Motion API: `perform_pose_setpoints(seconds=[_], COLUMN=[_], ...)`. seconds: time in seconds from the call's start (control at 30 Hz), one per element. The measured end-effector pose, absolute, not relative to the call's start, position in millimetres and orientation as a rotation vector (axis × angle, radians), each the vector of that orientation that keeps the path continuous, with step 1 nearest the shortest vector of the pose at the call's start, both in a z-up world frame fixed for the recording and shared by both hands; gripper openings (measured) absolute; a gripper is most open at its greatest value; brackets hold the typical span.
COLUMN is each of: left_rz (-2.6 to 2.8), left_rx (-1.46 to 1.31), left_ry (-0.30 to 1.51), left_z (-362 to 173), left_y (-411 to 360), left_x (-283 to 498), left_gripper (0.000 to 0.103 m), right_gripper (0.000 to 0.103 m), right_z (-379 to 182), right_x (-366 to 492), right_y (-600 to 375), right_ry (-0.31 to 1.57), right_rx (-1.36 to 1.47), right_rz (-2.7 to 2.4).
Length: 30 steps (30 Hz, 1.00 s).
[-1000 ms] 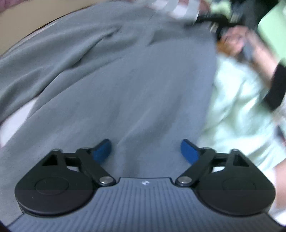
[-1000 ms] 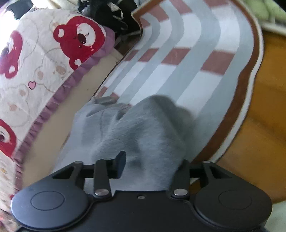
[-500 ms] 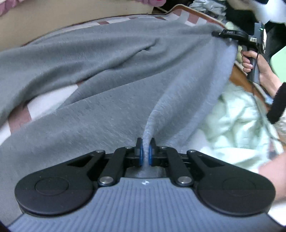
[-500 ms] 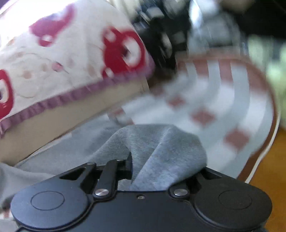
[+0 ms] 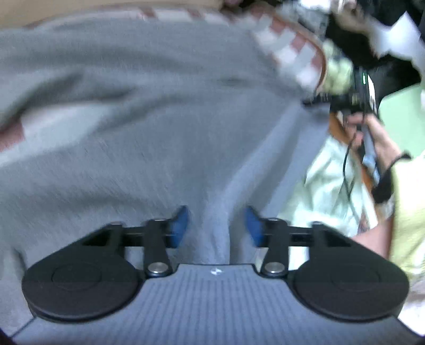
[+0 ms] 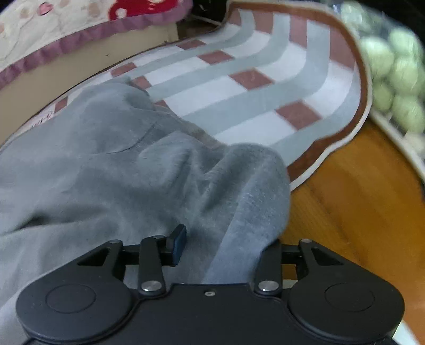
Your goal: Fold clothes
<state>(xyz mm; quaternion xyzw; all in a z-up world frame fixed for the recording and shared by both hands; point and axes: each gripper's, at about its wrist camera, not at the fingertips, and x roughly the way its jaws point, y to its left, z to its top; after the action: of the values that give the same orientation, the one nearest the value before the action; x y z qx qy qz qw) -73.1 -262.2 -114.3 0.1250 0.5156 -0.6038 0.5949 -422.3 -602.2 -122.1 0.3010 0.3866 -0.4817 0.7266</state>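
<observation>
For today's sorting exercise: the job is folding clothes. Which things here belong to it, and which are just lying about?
Belongs to the job:
- soft grey fleece garment
- left gripper, jaws opening
- right gripper, jaws opening

Just lying about:
- striped grey, white and brown rug
- pale green crumpled cloth
- bear-print frilled cover

Rumpled grey fleece garment (image 6: 111, 169) on striped rug (image 6: 265, 106)

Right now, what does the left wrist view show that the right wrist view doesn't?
Left wrist only: the left gripper, jaws opening astride a ridge of cloth, the hand on the other tool, and a pale green garment.
Right wrist only: the right gripper, also opening, wooden floor, and a bear-print cover.
Both: the grey garment and checked rug.
</observation>
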Motion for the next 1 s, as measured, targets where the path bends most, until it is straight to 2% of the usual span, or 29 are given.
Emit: perform_pose_setpoints(seconds=[0.13,0.23,0.33,0.4,0.6,0.67,0.7,0.77,0.97,1.0], left_rz=[-1.301,-1.095,-0.842,-0.672,-0.403,-0.338,-0.317,-0.303,-0.277,-0.286], left_rx=[0.127,0.042,0.003,-0.022,-0.243,-0.172,-0.141,-0.141,-0.136,-0.13], left_ry=[1.124,1.08,1.119,1.139,1.172,1.115,1.083,1.065,1.083,1.069], left_z=[-86,-79,-94,-104,-141,-150,-155,-162,-181,-184], left_y=[-237,-214,-191,-175,-147,-153,-155,-157,-171,-174], left_x=[-22,34,96,137,200,206,209,219,249,250], left_gripper=[0.056,0.065,0.066,0.064,0.064,0.066,0.066,0.066,0.068,0.072], right_gripper=[0.048,0.05,0.05,0.056,0.056,0.056,0.058,0.071,0.074,0.08], right_z=[-76,-44,-12,4,5,-6,-11,-24,-54,-57], right_x=[-418,-404,-372,-346,-252,-227,-217,-203,-196,-199], right_y=[-589,-584,-575,-572,-571,-562,-559,-554,-549,-550], right_ry=[0.762,0.656,0.607,0.583,0.558,0.524,0.518,0.532,0.554,0.547], right_rx=[0.62,0.603,0.511,0.468,0.458,0.397,0.368,0.312,0.159,0.141], right_rz=[-1.098,-1.079,-1.034,-0.966,-0.624,-0.588,-0.581,-0.596,-0.636,-0.655])
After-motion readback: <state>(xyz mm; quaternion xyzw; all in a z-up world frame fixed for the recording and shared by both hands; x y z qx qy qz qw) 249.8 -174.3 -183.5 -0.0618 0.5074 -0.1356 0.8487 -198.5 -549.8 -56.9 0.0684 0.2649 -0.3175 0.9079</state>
